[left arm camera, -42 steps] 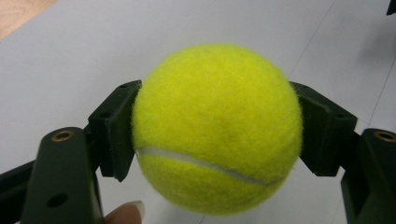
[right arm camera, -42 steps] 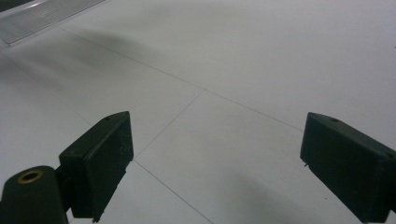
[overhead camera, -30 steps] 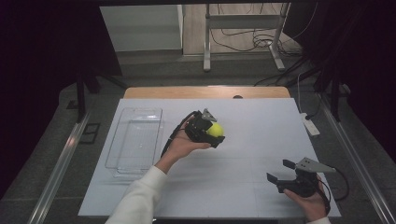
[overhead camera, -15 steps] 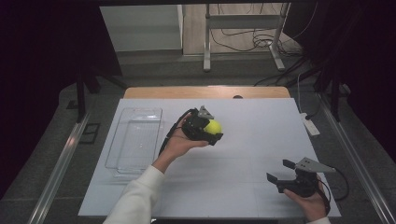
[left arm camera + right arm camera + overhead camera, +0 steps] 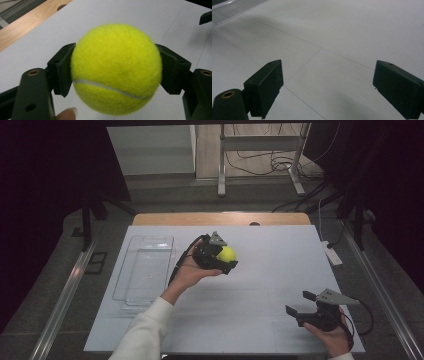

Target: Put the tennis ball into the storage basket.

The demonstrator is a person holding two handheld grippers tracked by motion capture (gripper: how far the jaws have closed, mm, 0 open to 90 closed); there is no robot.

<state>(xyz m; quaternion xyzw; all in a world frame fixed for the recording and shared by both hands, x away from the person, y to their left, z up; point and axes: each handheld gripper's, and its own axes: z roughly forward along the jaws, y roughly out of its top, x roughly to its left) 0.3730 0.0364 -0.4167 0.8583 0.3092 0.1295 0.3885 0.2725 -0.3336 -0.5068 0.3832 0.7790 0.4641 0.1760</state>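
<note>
The left gripper [image 5: 223, 256] pinches the fuzzy yellow-green tennis ball [image 5: 226, 253] between its two black jaws, one pad on each side of the ball, held above the white table surface [image 5: 280, 270] near its centre. A clear rectangular plastic tray [image 5: 144, 270] lies to the left. The right gripper [image 5: 303, 303] sits at the near right, jaws spread wide apart around nothing.
</note>
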